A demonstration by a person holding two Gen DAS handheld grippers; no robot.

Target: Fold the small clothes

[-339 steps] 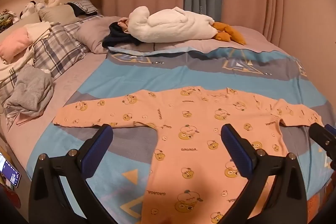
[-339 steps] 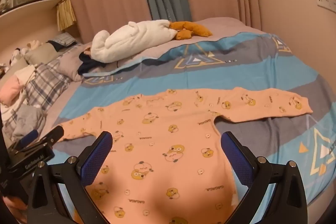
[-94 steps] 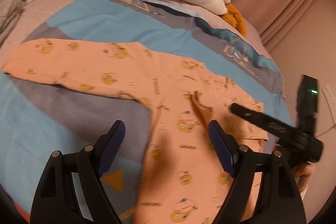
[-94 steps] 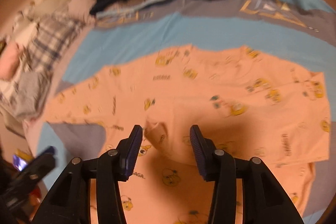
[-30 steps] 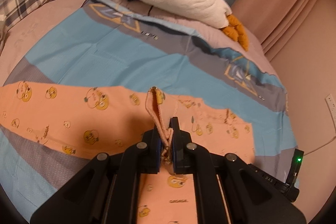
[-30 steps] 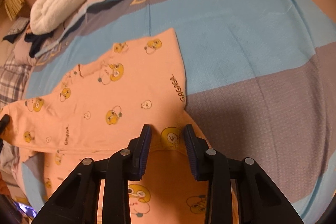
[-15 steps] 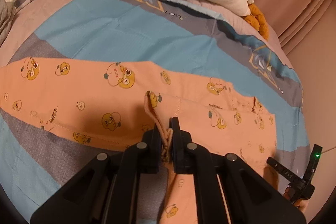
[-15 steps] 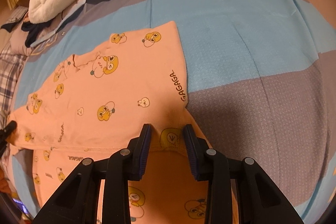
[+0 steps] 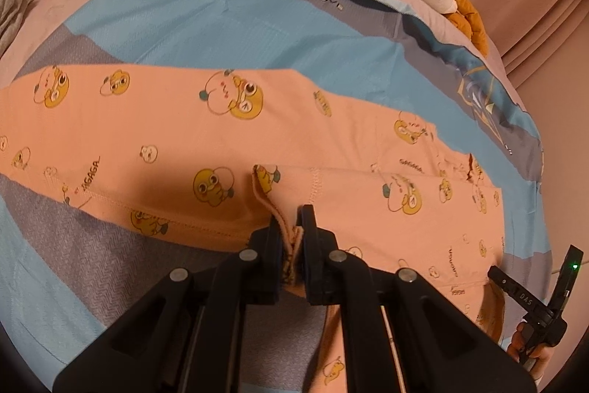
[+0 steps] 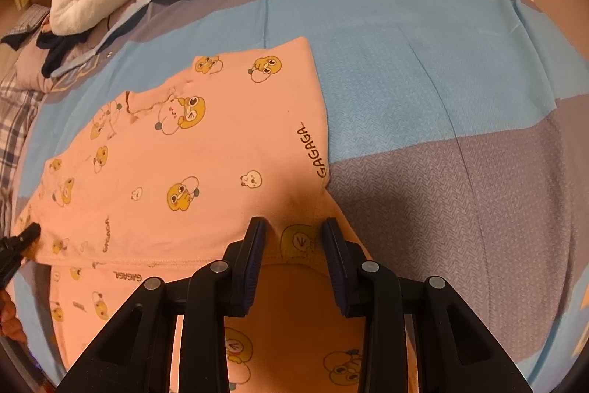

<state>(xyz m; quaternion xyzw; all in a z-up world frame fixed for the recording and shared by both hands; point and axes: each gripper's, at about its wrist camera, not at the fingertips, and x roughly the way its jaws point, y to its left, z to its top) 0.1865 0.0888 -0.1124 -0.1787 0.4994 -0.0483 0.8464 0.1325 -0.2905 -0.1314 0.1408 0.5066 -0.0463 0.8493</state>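
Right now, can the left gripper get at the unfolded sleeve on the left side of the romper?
Probably not yet: the left gripper is shut on the other sleeve's cuff. The unfolded sleeve lies flat and uncovered.

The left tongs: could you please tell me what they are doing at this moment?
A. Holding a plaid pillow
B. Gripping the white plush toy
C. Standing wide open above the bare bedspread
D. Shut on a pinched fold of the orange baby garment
D: in the left wrist view the left tongs are closed on a raised fold of the orange garment, with cloth squeezed between the pads.
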